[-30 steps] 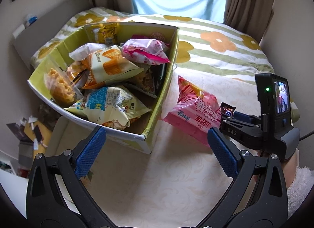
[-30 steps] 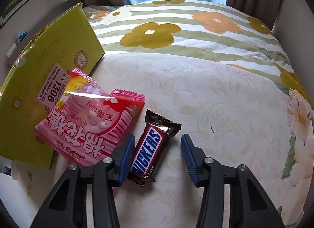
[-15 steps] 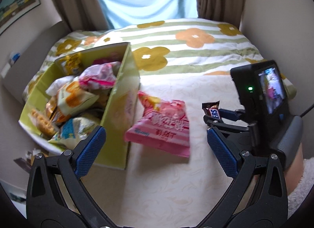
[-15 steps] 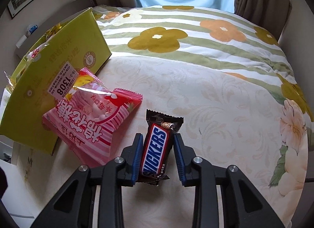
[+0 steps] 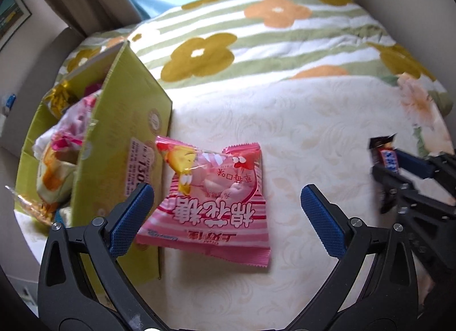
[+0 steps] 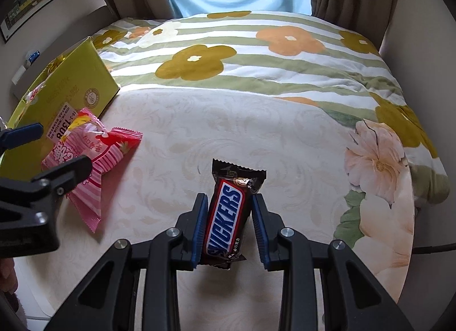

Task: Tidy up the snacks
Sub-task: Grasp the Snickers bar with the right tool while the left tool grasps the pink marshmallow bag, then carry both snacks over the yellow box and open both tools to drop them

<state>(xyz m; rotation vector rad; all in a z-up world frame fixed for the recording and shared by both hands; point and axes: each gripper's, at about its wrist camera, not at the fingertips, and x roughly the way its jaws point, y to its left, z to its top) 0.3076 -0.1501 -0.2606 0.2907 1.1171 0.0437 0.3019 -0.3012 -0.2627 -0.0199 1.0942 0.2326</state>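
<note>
Currently the right claw (image 6: 228, 225) is clamped on the Snickers bar (image 6: 226, 217), pads pressing its two long sides near the middle, the crimped wrapper end sticking out ahead of the tips; whether it is clear of the bed (image 6: 270, 137) I cannot tell. Small, dense, fairly stiff bar; slick wrapper, so a mid-body pinch looks the sound hold, and a firm squeeze should not hurt it. Left claw (image 5: 228, 214) spread wide, holding nothing, poised over the pink marshmallow bag (image 5: 213, 202), which lies flat on the cream bedcover, one corner just against the side of the yellow-green box (image 5: 125, 137). Bag looks light, puffy, air-filled, crinkly film: likely to slip or pop under a hard grip, best taken across a sealed edge or a flat pinch of the body. Box already crowded with other snack packets (image 5: 65, 142), standing at the bed's left edge.
</note>
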